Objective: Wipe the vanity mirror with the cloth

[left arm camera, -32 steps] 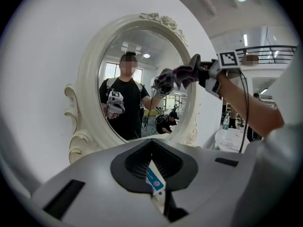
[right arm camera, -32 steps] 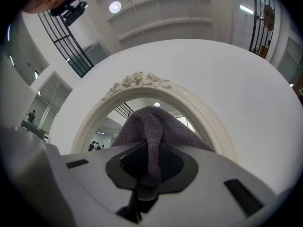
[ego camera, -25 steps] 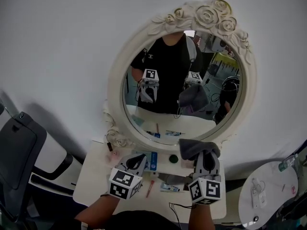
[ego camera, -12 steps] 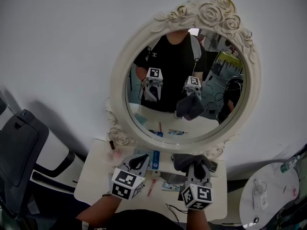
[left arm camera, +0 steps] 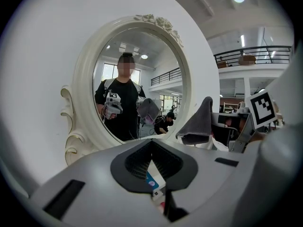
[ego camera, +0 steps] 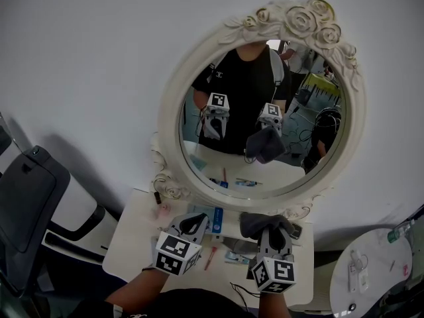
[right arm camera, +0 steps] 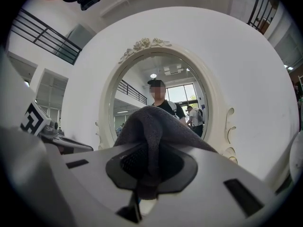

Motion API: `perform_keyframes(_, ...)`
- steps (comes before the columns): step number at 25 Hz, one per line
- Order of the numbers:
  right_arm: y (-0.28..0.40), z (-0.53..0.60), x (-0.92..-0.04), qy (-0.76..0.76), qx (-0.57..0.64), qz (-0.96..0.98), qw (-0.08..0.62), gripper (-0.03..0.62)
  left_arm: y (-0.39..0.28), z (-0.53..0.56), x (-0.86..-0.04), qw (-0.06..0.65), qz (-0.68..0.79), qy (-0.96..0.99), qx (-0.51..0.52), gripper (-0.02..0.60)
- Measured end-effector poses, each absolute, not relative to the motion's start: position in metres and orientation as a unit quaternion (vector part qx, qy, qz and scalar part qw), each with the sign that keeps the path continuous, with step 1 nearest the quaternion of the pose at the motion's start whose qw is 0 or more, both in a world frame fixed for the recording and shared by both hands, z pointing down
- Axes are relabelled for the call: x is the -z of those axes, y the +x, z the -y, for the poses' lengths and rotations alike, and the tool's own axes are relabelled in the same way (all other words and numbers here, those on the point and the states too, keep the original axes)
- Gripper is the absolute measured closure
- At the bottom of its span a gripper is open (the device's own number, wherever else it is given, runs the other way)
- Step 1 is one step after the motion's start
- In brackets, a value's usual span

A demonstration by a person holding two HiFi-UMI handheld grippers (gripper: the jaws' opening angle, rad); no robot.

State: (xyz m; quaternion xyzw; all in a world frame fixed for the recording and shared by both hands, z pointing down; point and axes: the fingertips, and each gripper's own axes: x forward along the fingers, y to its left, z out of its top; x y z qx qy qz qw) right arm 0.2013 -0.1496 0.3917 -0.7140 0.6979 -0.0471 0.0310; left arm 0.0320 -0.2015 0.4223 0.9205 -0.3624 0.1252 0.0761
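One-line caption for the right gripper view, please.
Right tool shut on a grey cloth, facing the white-framed oval vanity mirror, wiping not yet begun.

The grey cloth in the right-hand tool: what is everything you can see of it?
The dark grey cloth looks soft and nubbly, like terry or microfibre. Bunched, it is pinched in the right gripper's shut jaws and drapes over them in a rounded fold, ends hanging either side. It is held above the white vanity table, below the oval white-framed mirror, apparently clear of the glass, which reflects it.
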Motion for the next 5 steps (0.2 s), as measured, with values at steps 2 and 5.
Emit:
perform_keyframes(2,0.1995,0.1495,-0.3912,-0.712,0.046,-0.7,0.031,0.551,0.0318,0.2015,-0.4223,0.076,0.362,0.921,-0.125,0.575)
perform_keyframes(5,0.1983,0.1505,-0.3928,-0.71,0.049,-0.702,0.03,0.551,0.0321,0.2019,-0.4226,0.076,0.362,0.921,-0.126,0.575)
